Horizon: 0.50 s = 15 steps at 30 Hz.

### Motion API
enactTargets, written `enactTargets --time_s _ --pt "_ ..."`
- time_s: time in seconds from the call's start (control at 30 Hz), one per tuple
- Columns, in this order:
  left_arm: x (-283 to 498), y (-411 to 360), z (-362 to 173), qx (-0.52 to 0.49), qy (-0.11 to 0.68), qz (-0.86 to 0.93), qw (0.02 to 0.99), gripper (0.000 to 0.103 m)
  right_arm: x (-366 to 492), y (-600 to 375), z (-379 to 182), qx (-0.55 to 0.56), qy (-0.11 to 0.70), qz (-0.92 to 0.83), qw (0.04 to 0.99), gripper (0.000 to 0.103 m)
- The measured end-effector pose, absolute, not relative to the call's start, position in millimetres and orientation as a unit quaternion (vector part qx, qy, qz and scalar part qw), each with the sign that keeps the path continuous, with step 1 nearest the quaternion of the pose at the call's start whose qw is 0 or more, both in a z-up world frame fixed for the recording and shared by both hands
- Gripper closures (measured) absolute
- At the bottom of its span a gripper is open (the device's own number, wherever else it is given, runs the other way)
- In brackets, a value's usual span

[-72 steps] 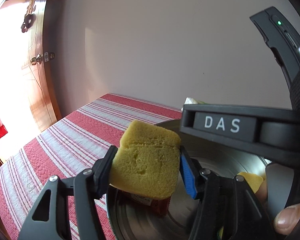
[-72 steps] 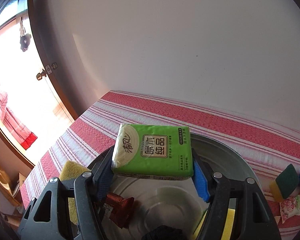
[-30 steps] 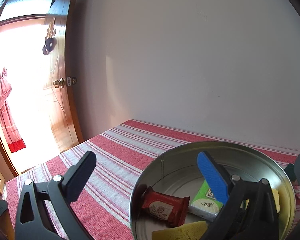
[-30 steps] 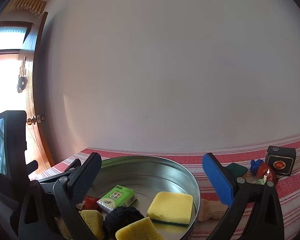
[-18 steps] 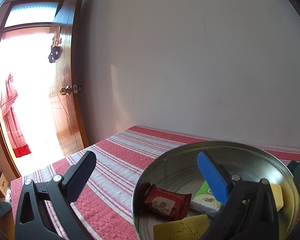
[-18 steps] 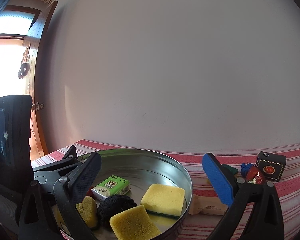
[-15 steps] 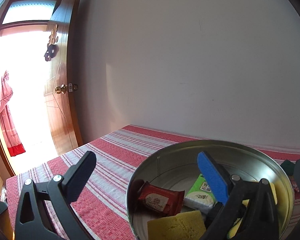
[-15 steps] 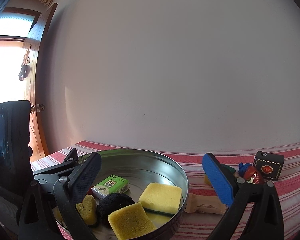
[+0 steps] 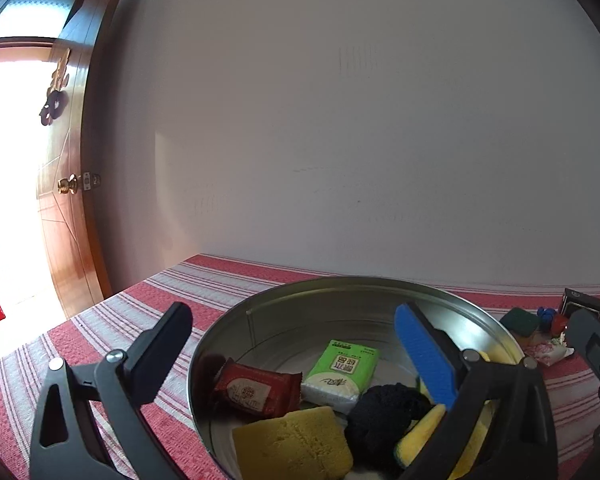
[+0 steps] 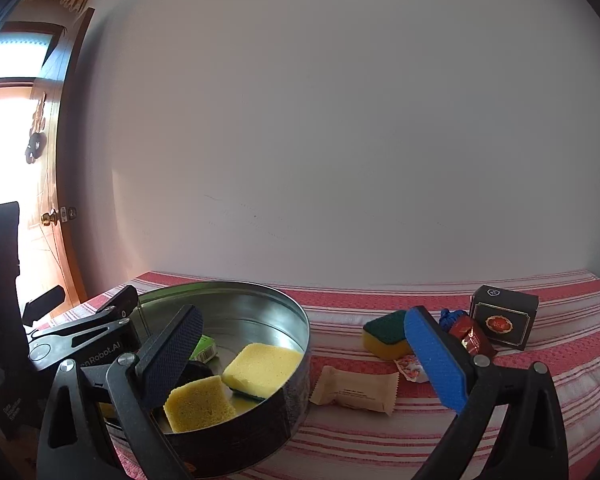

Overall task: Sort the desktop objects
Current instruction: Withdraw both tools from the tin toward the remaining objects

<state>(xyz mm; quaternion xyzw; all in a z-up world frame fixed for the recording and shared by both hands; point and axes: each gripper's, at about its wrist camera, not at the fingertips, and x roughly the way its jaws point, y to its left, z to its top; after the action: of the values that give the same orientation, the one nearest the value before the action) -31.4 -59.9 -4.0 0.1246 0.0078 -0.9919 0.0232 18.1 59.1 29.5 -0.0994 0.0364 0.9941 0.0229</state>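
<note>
Blue padding lines one finger of each gripper, and both tools hang with their fingers spread wide and nothing between them. The left gripper (image 9: 288, 344) hovers over the near edge of the round metal tin (image 9: 340, 286); its blue pad reaches over the tin's inside while its black finger stays out over the red-and-white striped tablecloth (image 9: 100, 336), touching nothing. Inside the tin lie a red snack packet (image 9: 252, 388), a green tissue pack (image 9: 342, 368), a black scrubber ball (image 9: 384, 410) and a yellow sponge (image 9: 292, 446) close to the camera.

The right gripper (image 10: 300, 354) is likewise released and empty, its black finger over the tin's right half and its blue finger over the cloth beyond the rim. Two yellow sponge pieces show beneath it in the tin, one with a green underside (image 10: 262, 368). On the cloth just right of the tin lies a beige wrapped packet (image 10: 354, 392). Farther right sit a green-topped sponge (image 10: 384, 334), a small floral sachet (image 10: 410, 368), a red wrapped candy (image 10: 470, 338), a blue item partly hidden behind it, and a black box (image 10: 502, 316).
</note>
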Motion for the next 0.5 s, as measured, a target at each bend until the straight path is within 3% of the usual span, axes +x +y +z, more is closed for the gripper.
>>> enactTargets --time_s 0.33,0.5 --pt "-13.6 -28.2 1.9 0.1 -0.023 -0.988 -0.117 0.001 29.2 108.3 30.0 -0.104 -0.004 0.99 0.09 0.001" --pt "-9.9 -15.8 2.4 0.101 -0.032 -0.981 -0.161 0.001 19.7 155.7 23.9 -0.151 0.032 0.982 0.112 0.001"
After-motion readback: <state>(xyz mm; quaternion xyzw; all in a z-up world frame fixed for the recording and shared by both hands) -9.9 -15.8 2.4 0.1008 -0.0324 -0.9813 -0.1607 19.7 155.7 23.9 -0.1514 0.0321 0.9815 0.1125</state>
